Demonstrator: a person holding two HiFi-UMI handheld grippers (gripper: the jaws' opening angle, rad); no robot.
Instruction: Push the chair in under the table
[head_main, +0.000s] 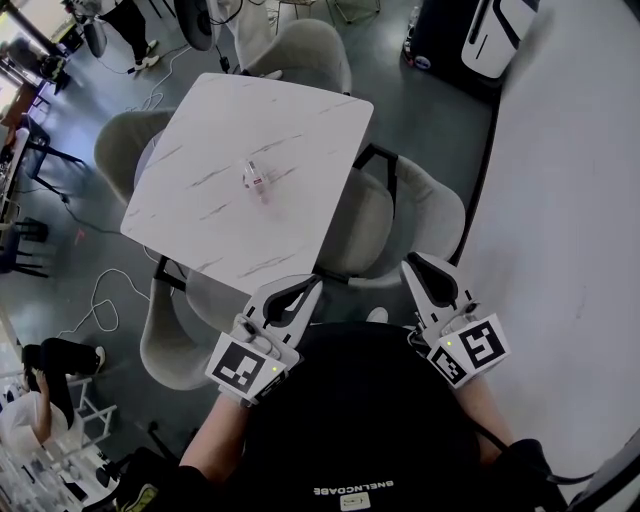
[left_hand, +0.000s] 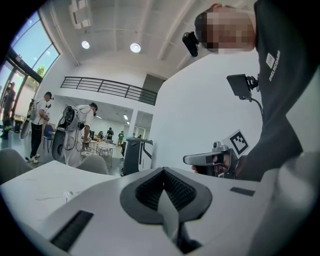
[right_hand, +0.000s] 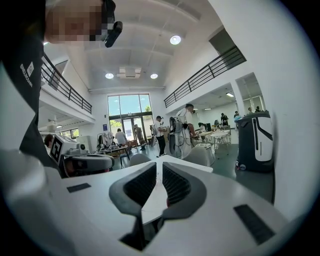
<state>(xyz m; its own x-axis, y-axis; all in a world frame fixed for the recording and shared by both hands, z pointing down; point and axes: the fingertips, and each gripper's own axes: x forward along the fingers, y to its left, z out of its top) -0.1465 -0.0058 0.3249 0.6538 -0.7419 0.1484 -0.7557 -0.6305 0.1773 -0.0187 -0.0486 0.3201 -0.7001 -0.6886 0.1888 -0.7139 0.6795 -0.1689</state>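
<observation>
A white marble-look square table (head_main: 210, 140) stands in the middle of the head view. A light grey chair (head_main: 405, 215) sits at its right side, seat partly under the top and backrest toward me. A second grey chair (head_main: 170, 340) stands at the near left side. My left gripper (head_main: 308, 285) hovers level over the table's near corner, shut and empty. My right gripper (head_main: 415, 263) hangs just behind the right chair's backrest without touching it. Its jaws are a narrow slit apart with nothing between them. The left gripper view looks over the table (left_hand: 35, 182) and shows the right gripper (left_hand: 192, 159).
Two more grey chairs stand at the far side (head_main: 300, 50) and left side (head_main: 120, 145). A small clear object (head_main: 255, 180) lies on the tabletop. A white wall (head_main: 570, 200) runs close on the right. A black-and-white machine (head_main: 480, 35) stands beyond. Cables (head_main: 105, 295) lie on the floor at left.
</observation>
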